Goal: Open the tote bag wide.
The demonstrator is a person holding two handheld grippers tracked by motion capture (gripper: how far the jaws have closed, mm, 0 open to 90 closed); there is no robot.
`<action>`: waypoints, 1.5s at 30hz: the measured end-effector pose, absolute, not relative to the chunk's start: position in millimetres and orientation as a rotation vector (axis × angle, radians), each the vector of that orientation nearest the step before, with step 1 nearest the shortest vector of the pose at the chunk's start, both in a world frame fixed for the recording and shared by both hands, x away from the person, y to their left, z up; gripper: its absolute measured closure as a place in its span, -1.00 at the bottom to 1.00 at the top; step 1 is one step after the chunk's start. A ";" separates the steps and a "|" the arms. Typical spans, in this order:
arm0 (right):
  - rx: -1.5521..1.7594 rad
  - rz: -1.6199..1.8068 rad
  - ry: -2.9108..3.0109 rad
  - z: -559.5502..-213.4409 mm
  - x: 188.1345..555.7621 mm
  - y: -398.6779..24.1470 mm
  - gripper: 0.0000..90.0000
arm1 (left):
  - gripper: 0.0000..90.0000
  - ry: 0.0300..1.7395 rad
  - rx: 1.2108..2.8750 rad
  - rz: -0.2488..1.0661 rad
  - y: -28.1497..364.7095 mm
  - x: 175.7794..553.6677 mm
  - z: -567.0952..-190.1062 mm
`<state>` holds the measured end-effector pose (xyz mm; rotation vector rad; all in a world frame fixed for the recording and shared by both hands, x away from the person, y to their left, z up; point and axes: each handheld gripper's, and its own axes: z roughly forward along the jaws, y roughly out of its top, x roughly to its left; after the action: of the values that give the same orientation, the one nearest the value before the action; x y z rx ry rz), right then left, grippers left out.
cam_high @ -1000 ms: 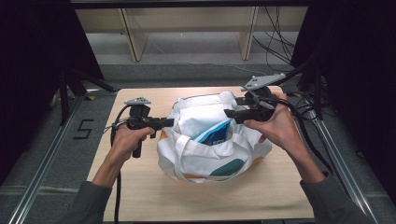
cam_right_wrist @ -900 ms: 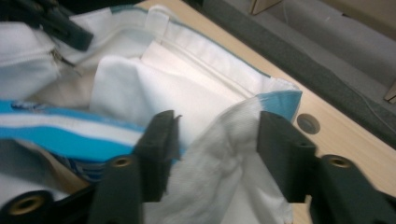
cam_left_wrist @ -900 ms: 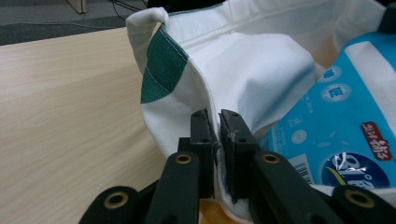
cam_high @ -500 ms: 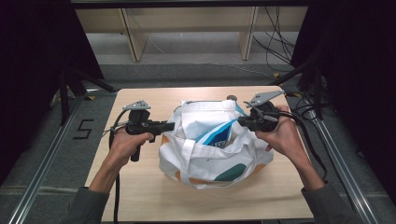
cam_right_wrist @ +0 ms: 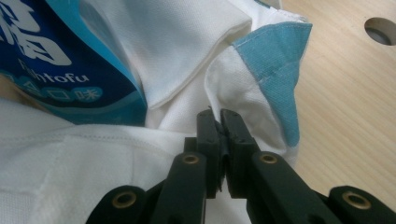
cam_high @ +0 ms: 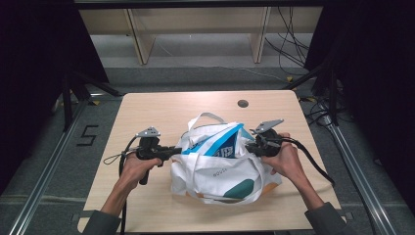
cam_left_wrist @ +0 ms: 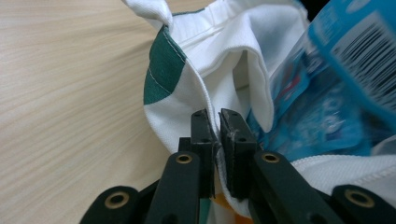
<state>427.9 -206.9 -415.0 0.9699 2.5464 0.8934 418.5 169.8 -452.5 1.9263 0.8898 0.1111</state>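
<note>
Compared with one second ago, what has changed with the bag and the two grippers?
Both grippers came down toward the table, lowering the white bag onto it. The right gripper, whose jaws have just been closing, now pinches the bag's edge. The left gripper kept its grip on the other edge. The blue packet stayed inside.

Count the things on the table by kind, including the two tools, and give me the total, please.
Cloth bag: 1
Blue packet inside the bag: 1
Tools, each shut on the bag's edge: 2, left tool and right tool
Total: 4
</note>
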 end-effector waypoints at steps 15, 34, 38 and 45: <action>1.048 0.879 2.572 -471.6 429.2 -202.9 0.85 | 0.84 0.961 2.018 0.130 165.8 424.6 -517.3; 1.111 0.888 2.614 -485.0 441.2 -206.9 0.85 | 0.57 1.115 1.864 0.237 164.7 443.0 -498.7; 1.082 0.909 2.613 -484.0 441.0 -208.7 0.85 | 0.56 1.065 1.801 0.265 182.7 417.4 -463.4; 1.079 0.912 2.612 -482.3 440.6 -208.9 0.85 | 0.43 0.999 1.663 0.079 177.9 362.6 -434.6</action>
<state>440.6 -208.9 -482.3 1.0793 2.6122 0.9124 362.6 177.9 -434.6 1.6629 0.9991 0.0793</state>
